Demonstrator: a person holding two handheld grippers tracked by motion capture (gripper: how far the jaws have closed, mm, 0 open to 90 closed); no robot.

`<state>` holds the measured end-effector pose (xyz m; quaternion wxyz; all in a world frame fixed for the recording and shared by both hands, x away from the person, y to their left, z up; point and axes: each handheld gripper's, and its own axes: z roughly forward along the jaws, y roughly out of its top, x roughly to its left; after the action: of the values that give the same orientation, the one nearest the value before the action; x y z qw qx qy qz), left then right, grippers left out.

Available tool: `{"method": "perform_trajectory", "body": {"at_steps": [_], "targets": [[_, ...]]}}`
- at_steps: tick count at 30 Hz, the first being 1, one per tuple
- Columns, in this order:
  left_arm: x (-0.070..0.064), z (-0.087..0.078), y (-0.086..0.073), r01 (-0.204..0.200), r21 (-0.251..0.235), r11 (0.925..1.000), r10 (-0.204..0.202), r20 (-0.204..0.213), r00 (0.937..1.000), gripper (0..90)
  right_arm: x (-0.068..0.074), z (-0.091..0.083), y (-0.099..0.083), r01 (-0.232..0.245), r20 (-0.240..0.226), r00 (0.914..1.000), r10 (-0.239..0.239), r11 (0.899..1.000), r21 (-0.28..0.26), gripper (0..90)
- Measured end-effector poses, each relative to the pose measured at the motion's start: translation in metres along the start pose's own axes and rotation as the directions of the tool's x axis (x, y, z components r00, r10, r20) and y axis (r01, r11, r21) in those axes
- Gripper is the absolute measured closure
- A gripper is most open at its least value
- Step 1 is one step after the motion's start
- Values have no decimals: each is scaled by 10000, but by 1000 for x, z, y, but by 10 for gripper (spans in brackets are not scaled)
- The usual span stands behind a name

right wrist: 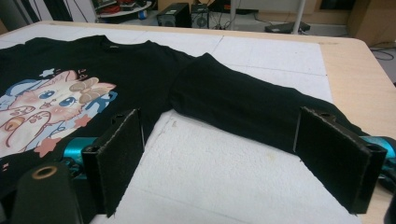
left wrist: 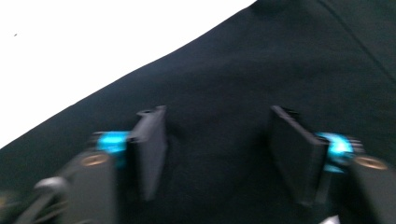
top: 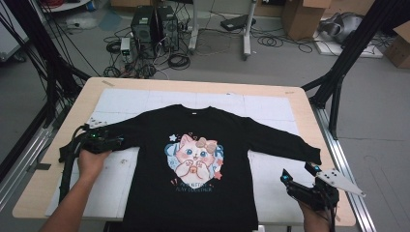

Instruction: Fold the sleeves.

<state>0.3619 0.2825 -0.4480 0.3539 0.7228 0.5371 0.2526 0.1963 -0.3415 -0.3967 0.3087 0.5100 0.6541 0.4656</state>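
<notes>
A black long-sleeved shirt (top: 193, 150) with a cartoon cat print (top: 196, 157) lies flat, front up, on the white mat (top: 217, 104). My left gripper (top: 104, 140) rests over the shirt's left sleeve (left wrist: 233, 84); in the left gripper view its jaws stand apart just above the black fabric, open (left wrist: 217, 154). My right gripper (top: 300, 176) hovers near the table's front right, open, a little short of the right sleeve (top: 285, 142). From the right gripper view, that sleeve (right wrist: 252, 105) lies ahead of the open gripper (right wrist: 224, 158), with the cat print (right wrist: 46, 107) at left.
The wooden table (top: 314, 121) has its right edge close beside my right gripper. Black frame struts (top: 338, 82) stand at the table's right and left. Computer towers (top: 154, 24), cables and cardboard boxes (top: 302, 17) sit on the floor beyond the far edge.
</notes>
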Motion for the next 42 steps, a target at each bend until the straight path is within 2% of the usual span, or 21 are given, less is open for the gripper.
{"method": "perform_trajectory", "body": {"at_steps": [1,2,3,4,5,6,8,9,11,13,16,19,23,27,33,37,38,39,40,41,42], "targets": [[-1,0,-1,14,-154,9999,-13,78,10000,645,0,1,0,-11,-20,10000,11,10000,4,147],[-1,0,-2,74,-199,9998,-71,138,9999,645,0,1,0,-11,-20,10000,11,10000,4,147],[0,-1,-2,180,-225,9996,-176,170,9997,806,0,1,0,13,-22,10000,-13,10000,7,146],[1,-1,-2,211,-216,9995,-208,167,9996,869,1,1,1,70,-42,10000,-70,10000,-49,147],[-1,-3,-1,126,-217,9997,-128,-90,9999,876,1,0,1,44,-48,10000,-44,10000,-15,146],[-1,-3,-1,126,-217,9997,-128,-90,9999,882,2,0,1,32,-62,10000,-32,10000,-26,147],[-10,-7,2,-105,-687,9976,78,-387,9992,885,2,0,1,7,-66,10000,-8,10000,-47,147],[-16,-12,9,284,-1368,9902,-293,-48,9996,885,1,0,2,18,-66,10000,-18,10000,-88,146],[-20,-14,14,356,-1553,9872,-340,125,9993,886,1,-1,2,2,-54,10000,-3,9999,-135,147],[-31,-18,22,237,-1892,9817,-156,443,9989,885,0,-2,2,-47,-30,10000,46,9999,-157,147],[-51,-21,36,-240,-2089,9777,404,749,9964,885,0,-1,2,-139,-51,9999,139,9998,-148,147],[-71,-20,46,-804,-2128,9738,1035,997,9896,883,0,-2,3,-152,5,9999,152,9997,-197,147],[-97,-11,54,-1695,-1828,9684,1936,1233,9733,882,0,-2,3,-252,-23,9997,252,9994,-232,147],[-113,1,55,-1972,-1495,9689,2187,1442,9651,879,0,-3,3,-224,-46,9997,223,9995,-233,147],[-130,20,51,-2060,-1059,9728,2226,1808,9580,878,0,-4,2,-266,-54,9996,265,9993,-247,147],[-139,26,46,-1894,-1004,9768,2074,2200,9532,836,-1,-4,2,-279,-41,9996,278,9993,-245,147],[-139,26,46,-1894,-1004,9768,2074,2200,9532,803,-1,-4,2,-302,-30,9995,301,9993,-233,147],[-139,26,47,-1750,-1060,9788,1954,2311,9531,727,-1,-4,2,-253,-33,9997,253,9994,-250,146],[-138,25,47,-1426,-1129,9833,1666,2444,9552,624,0,-3,2,-314,-46,9995,313,9992,-230,147],[-135,20,51,-928,-1345,9866,1277,2808,9512,562,-1,-3,2,-252,-51,9997,251,9994,-235,147],[-135,20,51,-928,-1345,9866,1277,2808,9512,506,0,-3,2,-276,-62,9996,275,9995,-184,147]]}}
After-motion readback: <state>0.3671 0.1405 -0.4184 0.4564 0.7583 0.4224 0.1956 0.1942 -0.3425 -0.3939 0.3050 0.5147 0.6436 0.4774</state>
